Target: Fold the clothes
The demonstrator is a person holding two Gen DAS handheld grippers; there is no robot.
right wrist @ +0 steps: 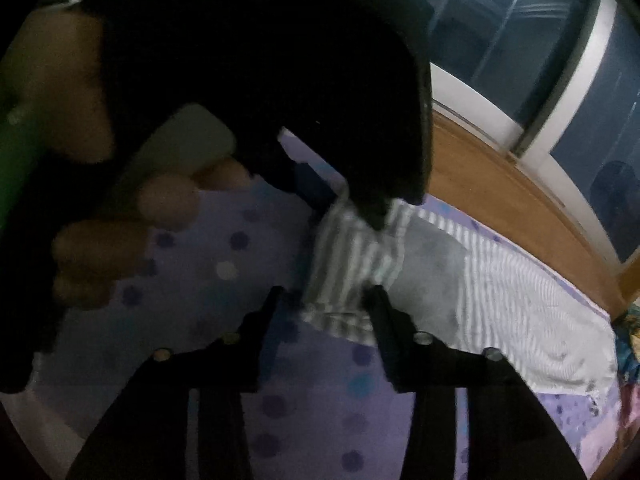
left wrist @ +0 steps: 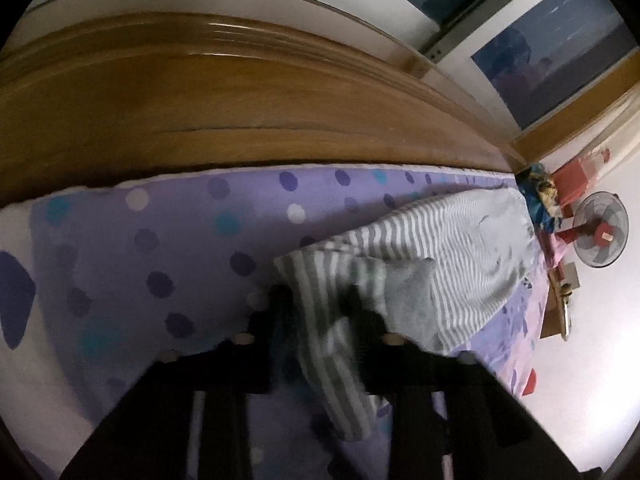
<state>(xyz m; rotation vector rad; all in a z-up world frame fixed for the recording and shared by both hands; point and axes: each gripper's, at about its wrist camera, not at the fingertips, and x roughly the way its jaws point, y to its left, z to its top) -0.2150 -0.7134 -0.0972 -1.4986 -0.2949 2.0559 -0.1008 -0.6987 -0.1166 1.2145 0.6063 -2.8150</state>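
Observation:
A grey-and-white striped garment lies stretched across a purple dotted bed sheet. My left gripper is shut on one bunched end of it, and the cloth hangs down between the black fingers. In the right wrist view that same gripper pinches the garment from above, held by a person's hand. My right gripper stands open just below. The loose striped end lies between its fingers, touching the right one, with a gap at the left one.
A wooden headboard runs along the far side of the bed. At the bed's far end are a colourful pile of clothes, a red box and a standing fan. Dark windows are behind.

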